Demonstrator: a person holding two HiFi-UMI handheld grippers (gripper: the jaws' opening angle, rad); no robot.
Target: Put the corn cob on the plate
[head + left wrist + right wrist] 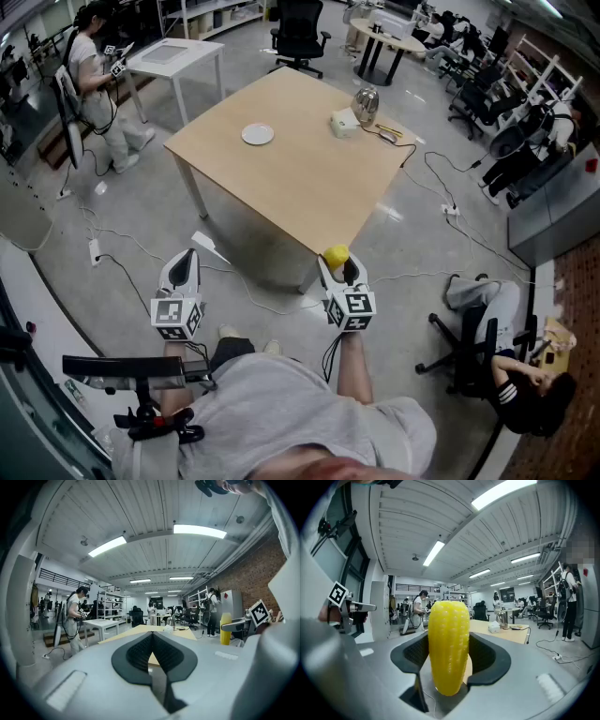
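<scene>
Grey plastic forms the left gripper [187, 258], held out over the pale floor [122, 206] on the left. In the left gripper view its dark ribbed jaws are pressed together with nothing between them. Far behind it, at the upper left of the head view, a standing person in light clothes [94, 80] is beside a white table.

Further right stands the light wooden tabletop [291, 183]. The small round white plate [258, 134] lies flat on its far-left part, well apart from both grippers. Just by the near corner of the tabletop, the right gripper [343, 273] points roughly level. Its jaws stand wide and clamp the yellow corn cob [448, 645]. The cob is upright between the black pads, its rounded tip rising above them, and it is held in the air rather than resting on the plate or the tabletop.

On the far-right part of the tabletop a white box [344, 123] sits beside a shiny metal kettle [366, 104]. At the lower right a seated person in dark clothes [520, 380] is on a chair on the floor.
</scene>
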